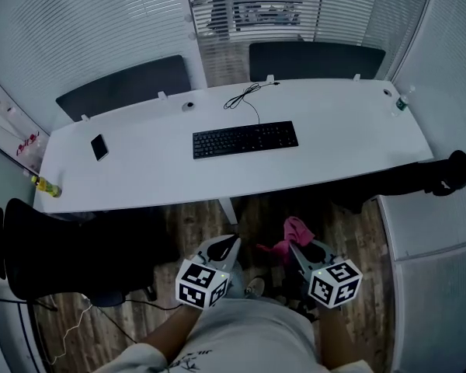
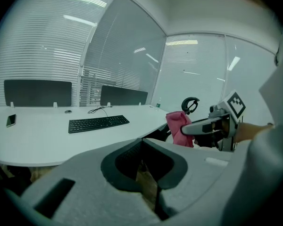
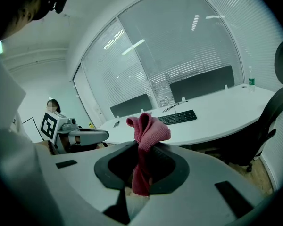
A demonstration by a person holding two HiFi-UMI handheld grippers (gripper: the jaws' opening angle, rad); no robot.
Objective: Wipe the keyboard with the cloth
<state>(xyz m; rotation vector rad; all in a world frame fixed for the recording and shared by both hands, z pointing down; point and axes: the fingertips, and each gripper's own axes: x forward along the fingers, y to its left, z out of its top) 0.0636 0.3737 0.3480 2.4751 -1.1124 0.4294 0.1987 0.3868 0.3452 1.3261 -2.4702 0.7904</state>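
Note:
A black keyboard [image 1: 245, 140] lies in the middle of the white table [image 1: 349, 142], its cable running to the far edge. Both grippers hang low over the wooden floor, in front of the table and close to my body. My right gripper [image 1: 293, 244] is shut on a pink cloth [image 1: 294, 230]; in the right gripper view the cloth [image 3: 146, 129] bunches up above the jaws, with the keyboard [image 3: 177, 117] far beyond. My left gripper [image 1: 233, 242] is shut with nothing in it. Its own view shows the keyboard [image 2: 98, 123] far off and the cloth [image 2: 178, 128] at the right.
A phone [image 1: 99, 147] lies on the table's left part. A yellow bottle [image 1: 48, 186] stands at the left corner and a green-capped bottle [image 1: 401, 103] at the far right. Black chairs [image 1: 54, 255] [image 1: 423, 177] stand at both near sides. Dark panels [image 1: 314, 59] line the far edge.

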